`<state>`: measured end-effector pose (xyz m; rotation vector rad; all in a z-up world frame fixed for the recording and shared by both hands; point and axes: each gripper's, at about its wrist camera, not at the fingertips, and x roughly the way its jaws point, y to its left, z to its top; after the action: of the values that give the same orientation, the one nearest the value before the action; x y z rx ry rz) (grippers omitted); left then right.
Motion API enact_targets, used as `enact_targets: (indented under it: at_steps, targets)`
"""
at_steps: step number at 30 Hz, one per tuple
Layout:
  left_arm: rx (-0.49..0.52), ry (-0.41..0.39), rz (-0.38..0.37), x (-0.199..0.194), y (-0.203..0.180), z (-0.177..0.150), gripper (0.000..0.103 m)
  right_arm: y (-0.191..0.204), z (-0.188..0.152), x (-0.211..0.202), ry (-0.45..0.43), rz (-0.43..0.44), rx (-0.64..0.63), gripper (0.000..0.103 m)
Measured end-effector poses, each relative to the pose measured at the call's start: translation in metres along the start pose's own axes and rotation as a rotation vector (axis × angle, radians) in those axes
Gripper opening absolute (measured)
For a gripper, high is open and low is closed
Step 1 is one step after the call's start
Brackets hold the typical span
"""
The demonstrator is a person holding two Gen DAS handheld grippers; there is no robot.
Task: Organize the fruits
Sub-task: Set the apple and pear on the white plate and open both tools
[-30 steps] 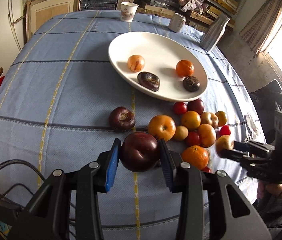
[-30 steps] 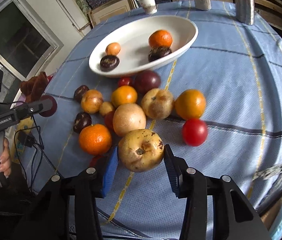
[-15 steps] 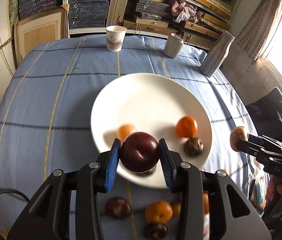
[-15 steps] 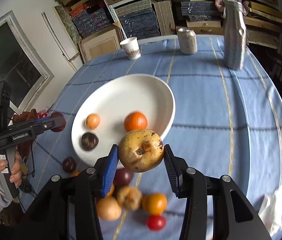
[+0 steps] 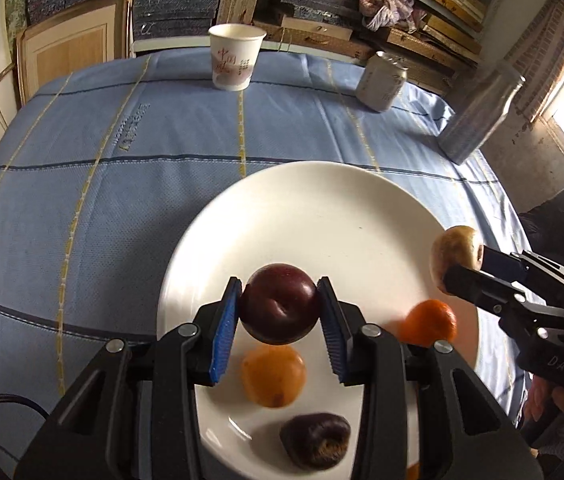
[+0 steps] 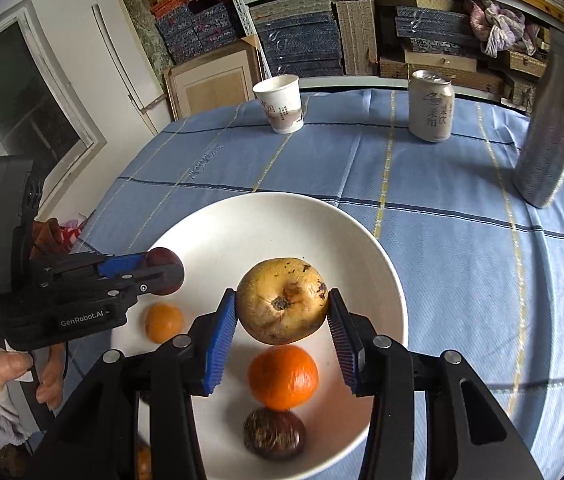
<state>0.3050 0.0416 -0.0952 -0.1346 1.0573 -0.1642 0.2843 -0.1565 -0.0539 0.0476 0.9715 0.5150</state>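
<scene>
left gripper (image 5: pixel 280 312) fingers clamp a dark red plum (image 5: pixel 280 308) above the white plate (image 5: pixel 321 208). right gripper (image 6: pixel 282 308) fingers clamp a yellow spotted pear (image 6: pixel 282 300) over the same plate. plate sits mid worktop (image 5: pixel 82 184) with two oranges (image 6: pixel 283 376) and a dark wrinkled fruit (image 6: pixel 274 432). cup (image 5: pixel 236 56), can (image 5: pixel 381 86), bottle (image 5: pixel 477 118) along far edge.

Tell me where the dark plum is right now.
The dark plum sits clamped in the left tongs, centre of the left wrist view, over the white plate, above an orange fruit.
</scene>
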Motion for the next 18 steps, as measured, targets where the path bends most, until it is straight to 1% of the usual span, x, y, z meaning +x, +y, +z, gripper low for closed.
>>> enact_targets:
  at_steps: [5, 7, 9, 10, 11, 12, 14, 18]
  targets:
    - [0.003, 0.025, 0.031, 0.019, 0.005, 0.001, 0.038, -0.005, -0.002, 0.029, 0.057, -0.012, 0.007, 0.046]
    - [0.000, 0.020, 0.037, 0.021, 0.006, -0.001, 0.039, -0.007, -0.006, 0.036, 0.075, -0.010, 0.015, 0.046]
    - [0.001, 0.023, 0.040, 0.022, 0.005, -0.002, 0.040, -0.008, -0.007, 0.038, 0.073, -0.006, 0.016, 0.047]
    - [-0.001, 0.024, 0.041, 0.022, 0.006, -0.002, 0.042, -0.007, -0.007, 0.038, 0.076, -0.004, 0.014, 0.048]
    - [-0.002, 0.025, 0.045, 0.023, 0.006, -0.002, 0.054, -0.006, -0.006, 0.039, 0.088, -0.002, 0.011, 0.048]
    - [-0.005, 0.022, 0.056, 0.022, 0.006, -0.002, 0.061, -0.006, -0.006, 0.039, 0.095, -0.001, 0.008, 0.049]
    - [-0.007, 0.011, 0.052, 0.019, 0.004, -0.002, 0.065, -0.005, -0.005, 0.034, 0.085, -0.002, 0.006, 0.052]
    - [-0.010, -0.027, 0.068, -0.001, 0.003, -0.003, 0.066, -0.002, 0.000, 0.004, 0.022, -0.008, -0.005, 0.052]
